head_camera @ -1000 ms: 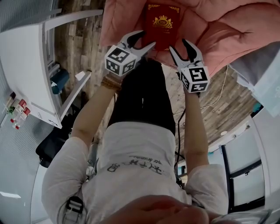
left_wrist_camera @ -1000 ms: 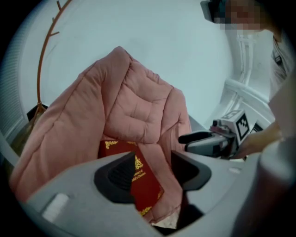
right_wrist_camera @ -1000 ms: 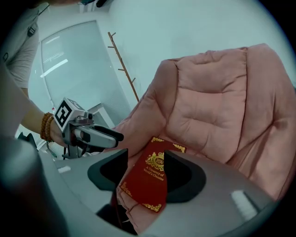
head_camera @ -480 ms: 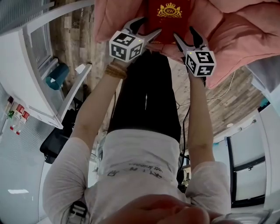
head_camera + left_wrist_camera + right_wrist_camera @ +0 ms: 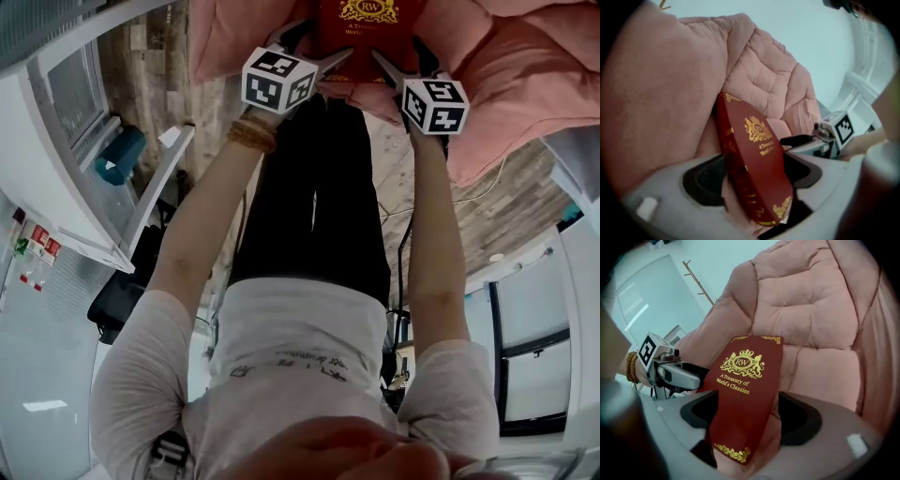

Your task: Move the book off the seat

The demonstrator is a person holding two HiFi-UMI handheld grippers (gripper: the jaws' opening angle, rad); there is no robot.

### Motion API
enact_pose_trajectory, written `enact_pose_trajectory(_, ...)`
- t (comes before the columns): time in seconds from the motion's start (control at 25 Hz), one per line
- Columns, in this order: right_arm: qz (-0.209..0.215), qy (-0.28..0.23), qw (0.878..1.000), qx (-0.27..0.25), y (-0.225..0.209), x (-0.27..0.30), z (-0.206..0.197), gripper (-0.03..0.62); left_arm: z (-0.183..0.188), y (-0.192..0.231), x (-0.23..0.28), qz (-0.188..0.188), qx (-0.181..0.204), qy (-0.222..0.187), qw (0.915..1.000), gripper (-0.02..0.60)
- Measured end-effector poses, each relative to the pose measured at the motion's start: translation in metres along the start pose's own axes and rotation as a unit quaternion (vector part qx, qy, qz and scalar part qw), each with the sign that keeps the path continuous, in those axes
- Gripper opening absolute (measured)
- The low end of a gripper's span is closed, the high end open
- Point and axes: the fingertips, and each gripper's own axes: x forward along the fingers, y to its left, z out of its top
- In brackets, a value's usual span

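Note:
A dark red book [image 5: 370, 21] with gold print lies on the seat's pink padded cushion [image 5: 511, 84]. My left gripper [image 5: 319, 49] straddles the book's near left edge. My right gripper [image 5: 401, 54] straddles its near right edge. In the left gripper view the book [image 5: 757, 159] stands edge-on between the opening jaws of the left gripper [image 5: 754, 177], with gaps on both sides. The right gripper view shows the book's cover [image 5: 743, 390] between the opening jaws of the right gripper [image 5: 750, 417], whose pads stay off it. Each gripper also shows in the other's view.
The person's black trousers [image 5: 314, 187] stand right below the seat's front edge. A white cabinet [image 5: 56, 159] and a teal object [image 5: 117, 155] are at the left, with a black bag [image 5: 117, 300] on the floor. A cable [image 5: 473, 197] runs over the wooden floor at the right.
Both grippers have moved forward onto the book's near edge, and their jaws have spread wider. The book and cushion have shifted toward the top of the head view.

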Motion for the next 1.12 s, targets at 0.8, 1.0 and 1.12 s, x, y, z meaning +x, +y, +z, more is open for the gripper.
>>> enact_pose_trajectory(0.8,-0.037,-0.028,0.998,0.032,0.009,0.003,0.004,0.334,-0.01,0.007,0.012,0.031,0.023,0.024,0.999,0.354)
enact_pose_trajectory(1.0,-0.045,-0.05,0.997,0.038,0.023,-0.022,0.023,0.333,0.011,-0.009,-0.005,0.031,0.013,0.005,0.9994,0.354)
enact_pose_trajectory(1.12,-0.057,-0.076,0.995,0.039,0.031,-0.043,0.043,0.316,0.028,-0.021,-0.02,0.03,0.016,-0.008,0.9994,0.354)
